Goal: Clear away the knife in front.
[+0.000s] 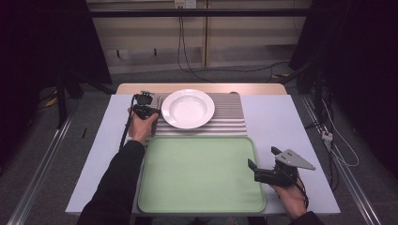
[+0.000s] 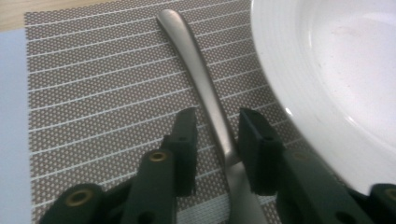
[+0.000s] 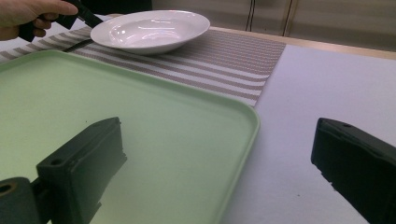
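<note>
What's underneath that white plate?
The white plate sits on a striped placemat, which lies on the table. A metal utensil lies on the mat beside the plate, between the left gripper jaws. Whatever is directly beneath the plate is hidden.

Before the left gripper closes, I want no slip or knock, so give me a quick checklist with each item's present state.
1. Utensil handle lies between the left gripper jaws: ok.
2. Jaws clear of the handle on both sides, not yet pinching: ok.
3. White plate close beside the right-hand jaw, touching or apart: cannot tell.
4. Handle lies flat on the striped placemat: ok.
5. Utensil's working end, hidden under the gripper: cannot tell.
6. Right gripper open at the green tray edge, far from the plate: ok.
</note>
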Available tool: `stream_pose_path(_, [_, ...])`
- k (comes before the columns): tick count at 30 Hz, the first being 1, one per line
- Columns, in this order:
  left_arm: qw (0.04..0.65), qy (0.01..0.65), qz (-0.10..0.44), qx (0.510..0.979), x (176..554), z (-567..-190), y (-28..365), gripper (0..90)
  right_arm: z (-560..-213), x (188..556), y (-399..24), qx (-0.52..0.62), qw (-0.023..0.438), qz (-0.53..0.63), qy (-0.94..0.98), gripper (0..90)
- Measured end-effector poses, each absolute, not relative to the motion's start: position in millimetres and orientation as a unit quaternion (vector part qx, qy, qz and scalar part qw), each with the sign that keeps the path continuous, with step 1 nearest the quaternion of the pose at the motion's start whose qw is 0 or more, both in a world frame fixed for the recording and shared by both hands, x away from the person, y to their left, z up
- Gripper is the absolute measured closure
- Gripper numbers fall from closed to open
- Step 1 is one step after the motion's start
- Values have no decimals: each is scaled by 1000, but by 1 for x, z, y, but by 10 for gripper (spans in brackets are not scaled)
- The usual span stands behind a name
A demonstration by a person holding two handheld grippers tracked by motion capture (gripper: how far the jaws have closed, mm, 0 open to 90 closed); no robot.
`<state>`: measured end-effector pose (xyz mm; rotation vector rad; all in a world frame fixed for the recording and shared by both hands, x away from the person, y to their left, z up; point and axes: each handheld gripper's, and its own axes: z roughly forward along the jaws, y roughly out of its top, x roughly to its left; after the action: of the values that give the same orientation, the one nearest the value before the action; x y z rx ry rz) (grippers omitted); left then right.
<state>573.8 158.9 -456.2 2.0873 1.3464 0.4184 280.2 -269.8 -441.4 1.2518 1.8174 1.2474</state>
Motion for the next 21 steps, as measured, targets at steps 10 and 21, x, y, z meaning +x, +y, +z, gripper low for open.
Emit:
stream_pose_path(10, [307,514,146,787,576,-455,166,793,-442,280,-271,472,300,469,684,21])
stream_pose_path(21, [288,507,139,800,573,-452,174,798,-442,280,-270,471,298,468,686,21])
